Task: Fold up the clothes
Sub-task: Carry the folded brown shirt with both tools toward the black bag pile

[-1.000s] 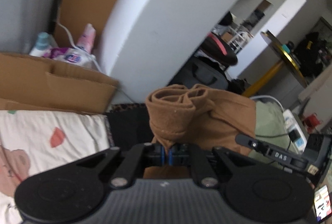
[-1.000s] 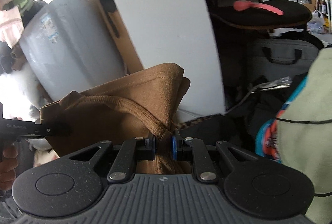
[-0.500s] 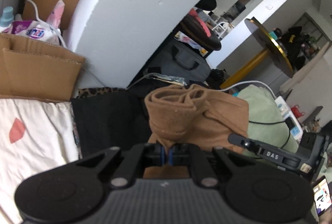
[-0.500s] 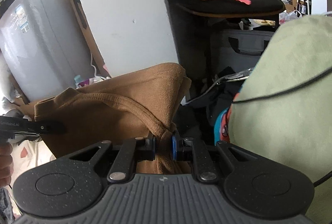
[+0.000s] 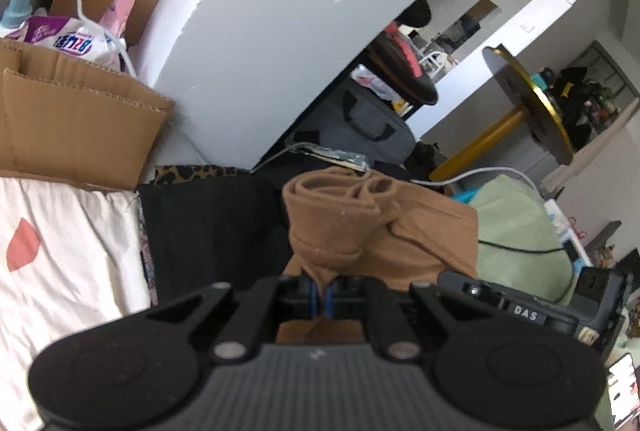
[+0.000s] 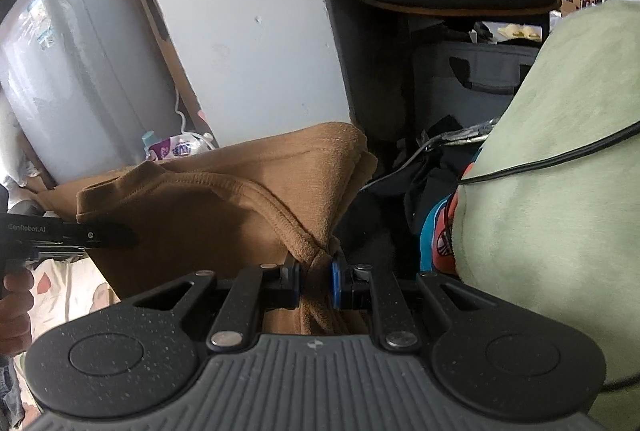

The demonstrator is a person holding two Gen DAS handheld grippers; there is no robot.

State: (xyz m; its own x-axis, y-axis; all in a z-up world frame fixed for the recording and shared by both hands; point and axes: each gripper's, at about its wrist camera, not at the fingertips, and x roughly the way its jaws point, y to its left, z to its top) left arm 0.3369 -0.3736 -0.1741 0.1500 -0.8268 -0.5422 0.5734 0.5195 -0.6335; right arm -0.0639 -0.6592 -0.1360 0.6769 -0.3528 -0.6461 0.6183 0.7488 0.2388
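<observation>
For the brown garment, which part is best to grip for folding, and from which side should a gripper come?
Grip the brown garment at its upper corners, coming from the near side along the edge. The left gripper and the right gripper are each shut on a bunched corner, so the cloth hangs spread between them. The stitched hem gives thicker material, probably less likely to slip.

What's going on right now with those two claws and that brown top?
Left gripper shut on brown top. Right gripper shut on it too. Top held up between them. Green cushion close on the right.
</observation>
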